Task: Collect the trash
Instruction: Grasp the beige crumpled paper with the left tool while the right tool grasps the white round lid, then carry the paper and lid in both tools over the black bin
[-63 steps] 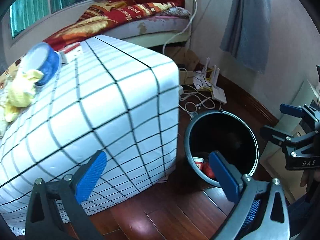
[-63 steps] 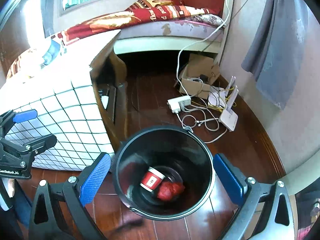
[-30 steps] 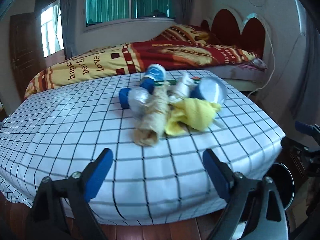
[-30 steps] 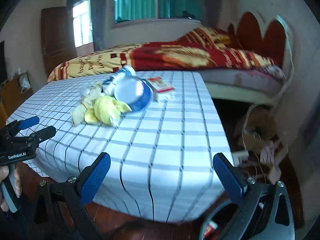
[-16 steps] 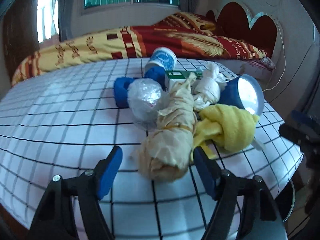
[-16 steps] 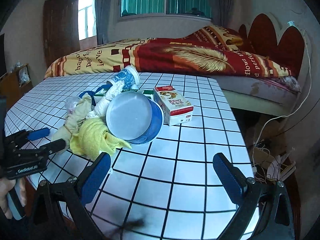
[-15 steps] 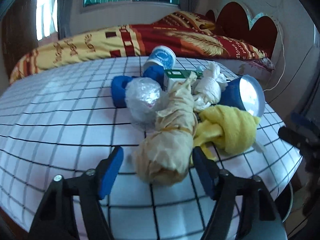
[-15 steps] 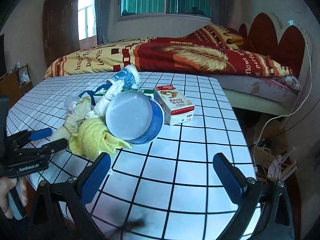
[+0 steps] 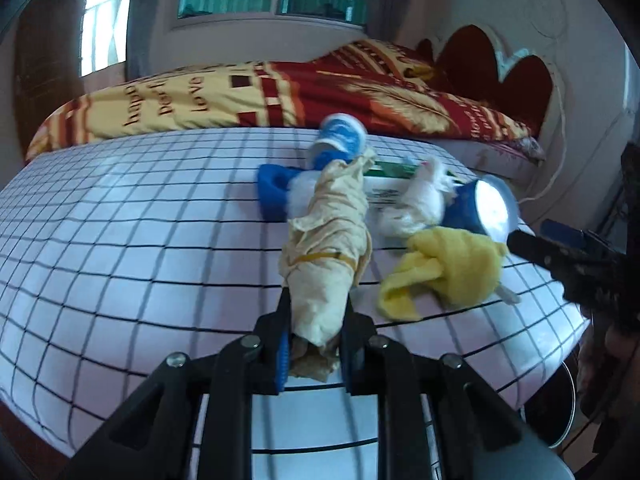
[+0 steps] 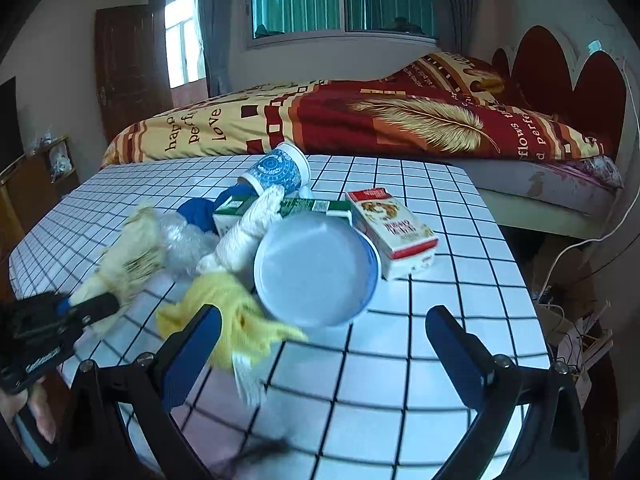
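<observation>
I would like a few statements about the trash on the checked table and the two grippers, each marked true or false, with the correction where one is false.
1. The left gripper is shut on the tan paper bundle. True; its jaws have just been closing and the pads press the bundle's near end.
2. The right gripper holds the yellow cloth. False; its jaws stand open and grip nothing.
3. The red and white carton lies on the checked tablecloth, right of the blue bowl. True.
4. The blue bowl stands upright on its base. False; it lies tipped on its side.
5. The patterned blue cup stands upright. False; it lies on its side.
</observation>
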Demonstrator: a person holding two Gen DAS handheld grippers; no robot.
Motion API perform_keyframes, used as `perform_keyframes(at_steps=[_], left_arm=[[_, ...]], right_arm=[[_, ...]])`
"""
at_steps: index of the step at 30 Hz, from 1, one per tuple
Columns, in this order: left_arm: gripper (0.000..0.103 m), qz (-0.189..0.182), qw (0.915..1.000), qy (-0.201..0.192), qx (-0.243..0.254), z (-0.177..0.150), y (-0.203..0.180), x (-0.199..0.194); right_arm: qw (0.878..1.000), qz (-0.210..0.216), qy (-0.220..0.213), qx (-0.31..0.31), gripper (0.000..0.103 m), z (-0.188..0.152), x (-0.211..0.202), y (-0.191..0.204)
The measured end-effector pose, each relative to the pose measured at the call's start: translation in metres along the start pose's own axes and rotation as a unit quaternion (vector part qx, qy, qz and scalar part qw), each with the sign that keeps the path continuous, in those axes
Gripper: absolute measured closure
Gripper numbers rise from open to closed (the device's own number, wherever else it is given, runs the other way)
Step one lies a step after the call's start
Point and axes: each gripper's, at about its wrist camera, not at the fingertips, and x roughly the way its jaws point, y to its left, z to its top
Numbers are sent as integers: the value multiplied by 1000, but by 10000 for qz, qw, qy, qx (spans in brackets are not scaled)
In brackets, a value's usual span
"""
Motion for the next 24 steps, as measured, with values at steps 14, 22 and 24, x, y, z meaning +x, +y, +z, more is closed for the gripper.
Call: perform_keyframes(at_steps=[14, 22, 24], left_arm=[[82, 79, 9998, -21, -169, 8, 10, 9], [82, -57, 9999, -131, 4, 2, -12, -8], [82, -88, 9998, -150, 47, 1, -18, -13]], right_arm=[[9985, 95, 460, 295, 24, 22, 45, -1], [9995, -135, -81, 283, 24, 13, -15, -25], [9992, -193, -168, 320, 24, 9, -32, -35]])
